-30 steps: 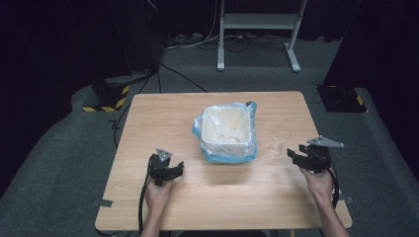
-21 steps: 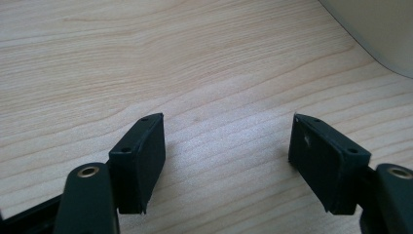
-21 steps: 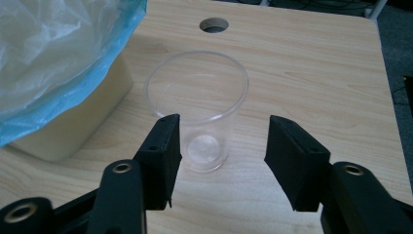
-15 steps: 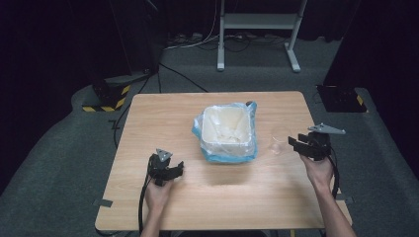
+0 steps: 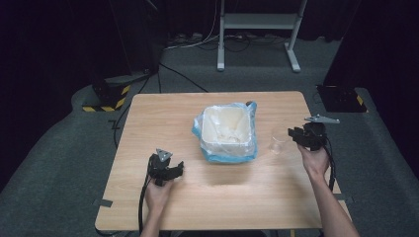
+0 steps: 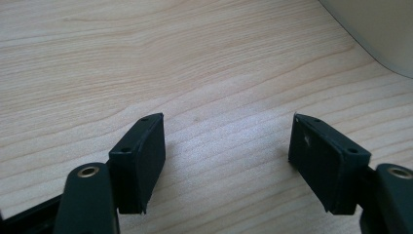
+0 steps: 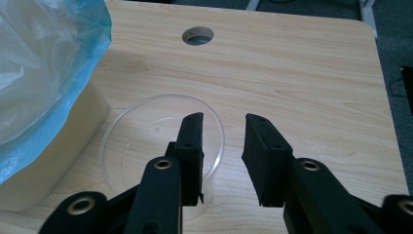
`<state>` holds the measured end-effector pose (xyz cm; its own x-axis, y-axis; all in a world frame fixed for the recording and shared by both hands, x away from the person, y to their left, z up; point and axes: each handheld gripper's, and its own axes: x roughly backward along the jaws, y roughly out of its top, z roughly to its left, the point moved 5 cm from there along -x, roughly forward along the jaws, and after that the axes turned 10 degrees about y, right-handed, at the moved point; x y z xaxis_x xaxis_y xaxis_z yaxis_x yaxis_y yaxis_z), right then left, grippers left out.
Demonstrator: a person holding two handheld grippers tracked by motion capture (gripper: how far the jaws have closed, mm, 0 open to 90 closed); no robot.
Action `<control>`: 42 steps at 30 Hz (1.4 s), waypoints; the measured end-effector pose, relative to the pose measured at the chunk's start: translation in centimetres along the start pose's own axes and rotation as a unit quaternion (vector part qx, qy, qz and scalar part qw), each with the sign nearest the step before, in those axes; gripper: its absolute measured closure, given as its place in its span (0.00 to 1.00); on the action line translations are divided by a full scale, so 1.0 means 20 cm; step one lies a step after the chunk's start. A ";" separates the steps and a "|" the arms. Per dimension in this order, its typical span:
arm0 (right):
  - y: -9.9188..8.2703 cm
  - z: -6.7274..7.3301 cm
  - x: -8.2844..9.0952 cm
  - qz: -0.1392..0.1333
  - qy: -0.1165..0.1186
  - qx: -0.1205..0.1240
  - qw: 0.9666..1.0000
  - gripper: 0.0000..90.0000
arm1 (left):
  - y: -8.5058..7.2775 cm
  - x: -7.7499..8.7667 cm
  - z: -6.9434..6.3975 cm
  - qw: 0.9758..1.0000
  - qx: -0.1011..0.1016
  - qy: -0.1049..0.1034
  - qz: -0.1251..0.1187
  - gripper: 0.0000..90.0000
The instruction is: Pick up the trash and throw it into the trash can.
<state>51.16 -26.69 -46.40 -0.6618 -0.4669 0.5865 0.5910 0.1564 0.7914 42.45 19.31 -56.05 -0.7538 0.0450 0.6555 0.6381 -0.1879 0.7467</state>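
Dim studio with a pale wooden table [image 5: 163, 118]

Grey carpeted floor [image 5: 59, 163] surrounds it; a white metal stand [image 5: 257, 22] rises behind, black cables [image 5: 197, 42] trail beside it, and a yellow-and-black striped block [image 5: 106, 101] sits left.

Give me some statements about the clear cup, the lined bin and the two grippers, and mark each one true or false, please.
1. The clear cup stands right of the bin. True.
2. The right gripper has one jaw inside the cup. True.
3. The left gripper holds the cup. False: its open jaws hold nothing, over bare table.
4. The bin's bag is red. False: it is blue.
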 end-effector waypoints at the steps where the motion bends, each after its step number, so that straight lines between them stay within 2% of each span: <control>1: 0.00 0.00 -0.01 0.003 0.001 -0.003 1.000 0.79 | 0.00 0.00 0.00 1.000 0.000 0.000 0.000 0.33; 4: 0.00 -0.01 -0.03 0.014 0.004 -0.006 1.000 0.82 | 0.00 0.00 0.00 1.000 0.000 0.000 0.000 0.33; 8: -0.01 -0.01 -0.06 0.032 0.013 -0.008 0.999 0.91 | 0.00 0.00 0.00 1.000 0.000 0.000 0.000 0.33; 9: -0.01 -0.01 -0.06 0.033 0.013 -0.008 0.999 0.94 | 0.00 0.00 0.00 1.000 0.000 0.000 0.000 0.33; 16: 0.00 0.00 -0.05 0.030 0.017 -0.001 0.999 0.96 | 0.00 0.00 0.00 1.000 0.000 0.000 0.000 0.33; 25: 0.02 0.04 0.03 0.012 0.023 0.019 0.999 0.96 | 0.00 0.00 0.00 1.000 0.000 0.000 0.000 0.33; 32: 0.05 0.08 0.10 0.008 0.031 0.032 0.999 0.96 | 0.00 0.00 0.00 1.000 0.000 0.000 0.000 0.33; 42: 0.11 0.16 0.17 -0.002 0.056 0.049 0.997 0.96 | 0.00 0.00 0.00 1.000 0.000 0.000 0.001 0.33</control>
<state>48.74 -25.09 -42.18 -0.6061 -0.5605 0.5644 0.5368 0.2354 0.8102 42.44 19.31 -56.05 -0.7530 0.0458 0.6564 0.6388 -0.1884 0.7459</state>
